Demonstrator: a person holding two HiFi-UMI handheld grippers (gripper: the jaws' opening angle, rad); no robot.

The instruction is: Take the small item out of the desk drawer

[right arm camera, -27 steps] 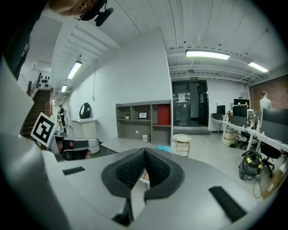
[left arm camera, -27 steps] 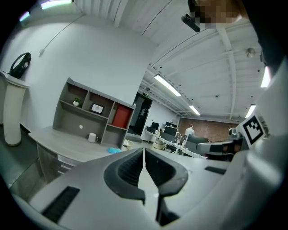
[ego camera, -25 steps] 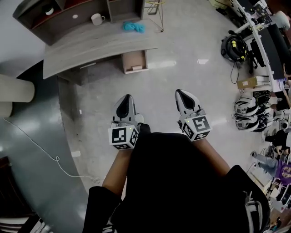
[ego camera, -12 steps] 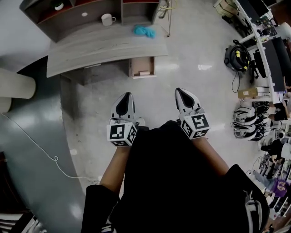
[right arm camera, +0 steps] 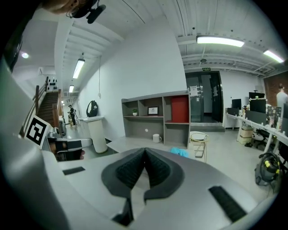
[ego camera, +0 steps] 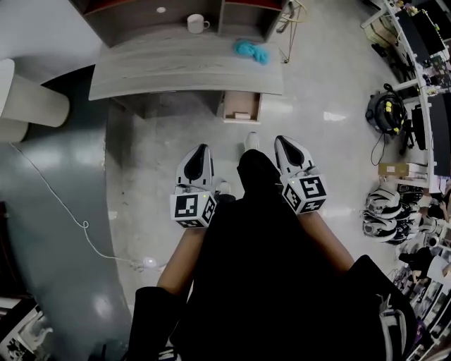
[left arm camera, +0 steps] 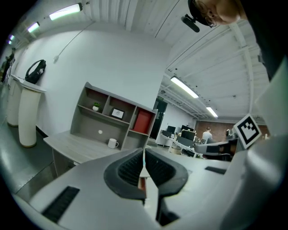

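In the head view a grey wooden desk (ego camera: 176,70) stands ahead, with a small open drawer (ego camera: 242,106) hanging under its right end. A small pale item (ego camera: 242,115) lies inside the drawer. My left gripper (ego camera: 201,149) and right gripper (ego camera: 281,140) are held side by side at waist height, well short of the desk, both shut and empty. The left gripper view shows shut jaws (left arm camera: 144,155) pointing at the desk (left arm camera: 72,146). In the right gripper view the shut jaws (right arm camera: 145,150) hide the drawer.
On the desk sit a white mug (ego camera: 197,23) and a teal cloth (ego camera: 251,51), with a shelf unit (left arm camera: 114,114) behind. A gold wire stool (ego camera: 292,21) stands to the right. A white cable (ego camera: 63,204) runs over the floor at left; a bag and helmets (ego camera: 384,211) lie at right.
The desk and its open drawer have come nearer and shifted right in the head view as the person walks toward them. Both grippers stay shut and level.
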